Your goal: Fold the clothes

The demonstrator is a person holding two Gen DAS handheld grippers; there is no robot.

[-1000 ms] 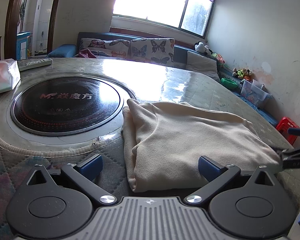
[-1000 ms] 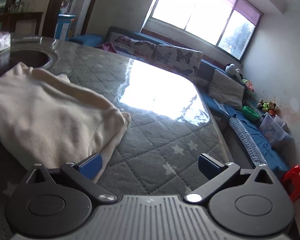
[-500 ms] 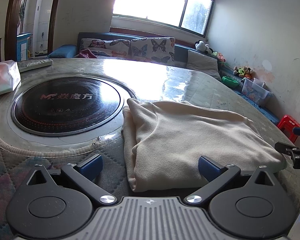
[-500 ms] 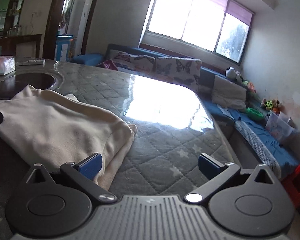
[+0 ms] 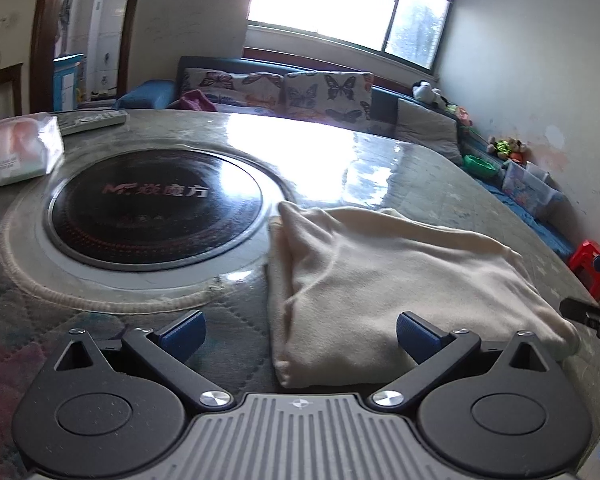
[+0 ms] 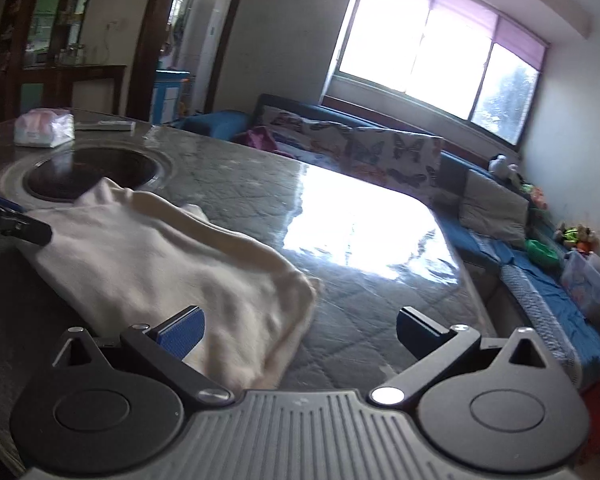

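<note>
Left gripper (image 5: 298, 330) and right gripper (image 6: 300, 326) both stand wide apart and hold nothing — each hangs at one near corner of the cream garment (image 5: 400, 280), apparently clear of it. The garment lies folded on the quilted table (image 6: 360, 300) beside the dark round cooktop (image 5: 156, 208), seemingly done. Farther off — a clear bin (image 5: 530, 192) by the wall, contents unclear.

The bench (image 5: 440, 184) carries a folded cream garment (image 5: 400, 284), a tissue pack (image 5: 16, 152), a remote (image 5: 92, 122), beside its inset black hob (image 5: 156, 208).
</note>
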